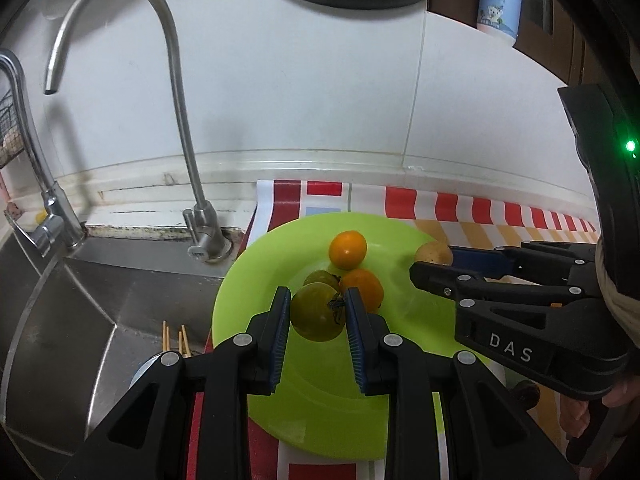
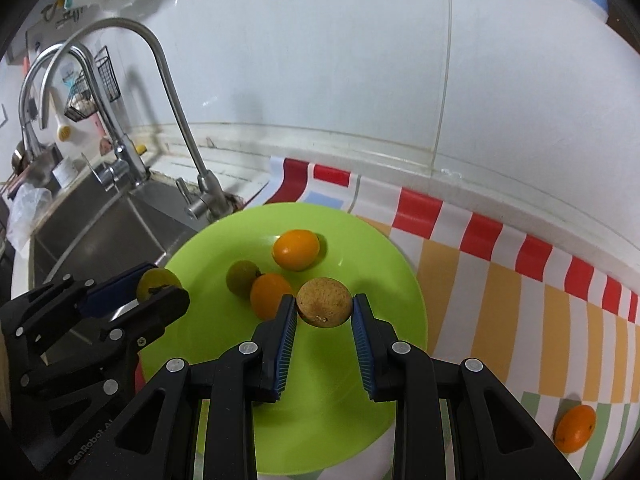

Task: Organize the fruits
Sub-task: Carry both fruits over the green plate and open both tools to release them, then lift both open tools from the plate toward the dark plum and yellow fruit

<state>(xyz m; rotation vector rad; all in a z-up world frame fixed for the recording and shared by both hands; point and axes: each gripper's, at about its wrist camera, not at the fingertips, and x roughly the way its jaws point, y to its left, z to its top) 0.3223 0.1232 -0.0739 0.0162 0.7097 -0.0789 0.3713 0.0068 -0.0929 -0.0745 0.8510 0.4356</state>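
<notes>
A lime green plate [image 1: 260,264] [image 2: 384,264] sits on a striped mat by the sink. On it lie two orange fruits [image 1: 348,249] [image 2: 296,249], [image 1: 363,286] [image 2: 269,292] and a small olive-green fruit [image 1: 320,279] [image 2: 241,276]. My left gripper [image 1: 318,310] [image 2: 160,286] is shut on another olive-green fruit [image 1: 314,316] [image 2: 154,280] just above the plate. My right gripper [image 2: 325,306] [image 1: 432,260] is shut on a round brown fruit [image 2: 323,301] [image 1: 432,252] over the plate's right side. Another orange fruit [image 2: 574,428] lies on the mat at the right.
A steel sink [image 1: 100,300] with two taps [image 1: 192,152] lies left of the plate. Wooden chopsticks [image 1: 176,336] stick up from the sink. A white tiled wall [image 1: 320,100] stands behind. A white bottle [image 1: 500,0] stands on a ledge at top right.
</notes>
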